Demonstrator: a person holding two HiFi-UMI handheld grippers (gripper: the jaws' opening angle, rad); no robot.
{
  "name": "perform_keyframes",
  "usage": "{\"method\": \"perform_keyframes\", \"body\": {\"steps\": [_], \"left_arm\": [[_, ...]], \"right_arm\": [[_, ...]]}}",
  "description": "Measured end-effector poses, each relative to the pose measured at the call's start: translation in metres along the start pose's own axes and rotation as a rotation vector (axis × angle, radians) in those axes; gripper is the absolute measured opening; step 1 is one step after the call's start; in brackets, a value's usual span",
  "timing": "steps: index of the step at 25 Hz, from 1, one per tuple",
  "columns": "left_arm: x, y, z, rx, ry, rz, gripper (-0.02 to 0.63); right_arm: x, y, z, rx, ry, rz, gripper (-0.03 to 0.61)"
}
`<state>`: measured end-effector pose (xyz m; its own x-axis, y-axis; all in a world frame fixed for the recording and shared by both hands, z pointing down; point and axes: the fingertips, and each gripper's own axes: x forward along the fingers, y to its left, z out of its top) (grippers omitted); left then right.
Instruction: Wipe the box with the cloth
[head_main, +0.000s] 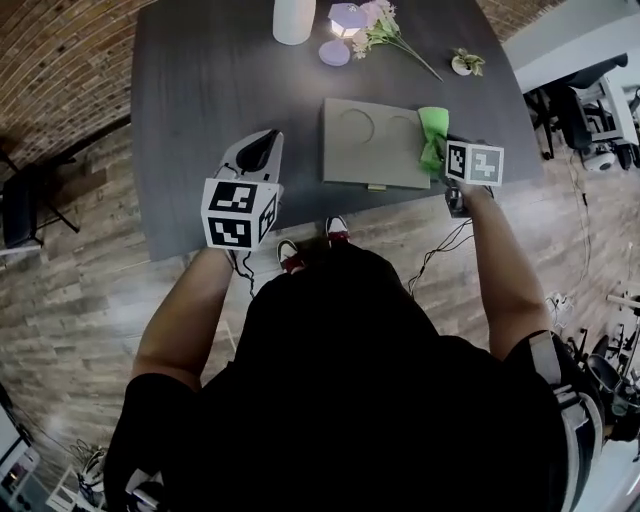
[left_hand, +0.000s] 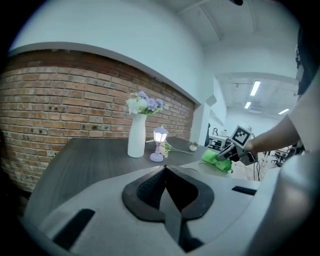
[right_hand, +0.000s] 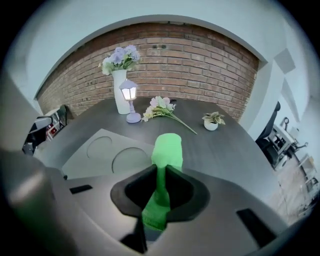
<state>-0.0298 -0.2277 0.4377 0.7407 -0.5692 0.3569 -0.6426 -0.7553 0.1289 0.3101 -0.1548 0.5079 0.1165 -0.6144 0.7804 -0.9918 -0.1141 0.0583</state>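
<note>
A flat grey box (head_main: 372, 142) with two round marks on its lid lies near the front edge of the dark table (head_main: 220, 80). My right gripper (head_main: 440, 150) is shut on a green cloth (head_main: 433, 135), which rests on the box's right end. In the right gripper view the green cloth (right_hand: 166, 151) sticks out ahead of the right gripper (right_hand: 161, 175) over the box (right_hand: 107, 152). My left gripper (head_main: 262, 148) hovers over the table left of the box, shut with nothing in it. The left gripper (left_hand: 165, 170) shows closed jaws in its own view, with the green cloth (left_hand: 216, 161) far right.
A white vase (head_main: 293, 20), a small lilac lamp (head_main: 340, 30), loose flowers (head_main: 385, 35) and a tiny potted plant (head_main: 465, 63) stand at the table's far side. Office chairs (head_main: 590, 110) stand at the right. The person's shoes (head_main: 310, 245) are below the table edge.
</note>
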Motion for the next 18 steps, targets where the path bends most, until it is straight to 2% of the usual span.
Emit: {"method": "perform_keyframes", "body": {"steps": [3, 10, 14, 18], "left_arm": [[-0.013, 0.016, -0.006, -0.030, -0.002, 0.046, 0.008], [-0.036, 0.038, -0.019, -0.072, -0.009, 0.098, 0.008], [-0.042, 0.046, -0.022, -0.087, -0.014, 0.108, 0.008], [-0.046, 0.046, -0.025, -0.082, -0.011, 0.104, 0.008]], "right_arm": [[0.013, 0.034, 0.017, -0.085, 0.017, 0.017, 0.051], [0.033, 0.152, 0.044, -0.275, 0.027, 0.153, 0.052], [0.029, 0.240, 0.055, -0.359, 0.008, 0.303, 0.052], [0.006, 0.320, 0.059, -0.364, -0.024, 0.528, 0.052]]}}
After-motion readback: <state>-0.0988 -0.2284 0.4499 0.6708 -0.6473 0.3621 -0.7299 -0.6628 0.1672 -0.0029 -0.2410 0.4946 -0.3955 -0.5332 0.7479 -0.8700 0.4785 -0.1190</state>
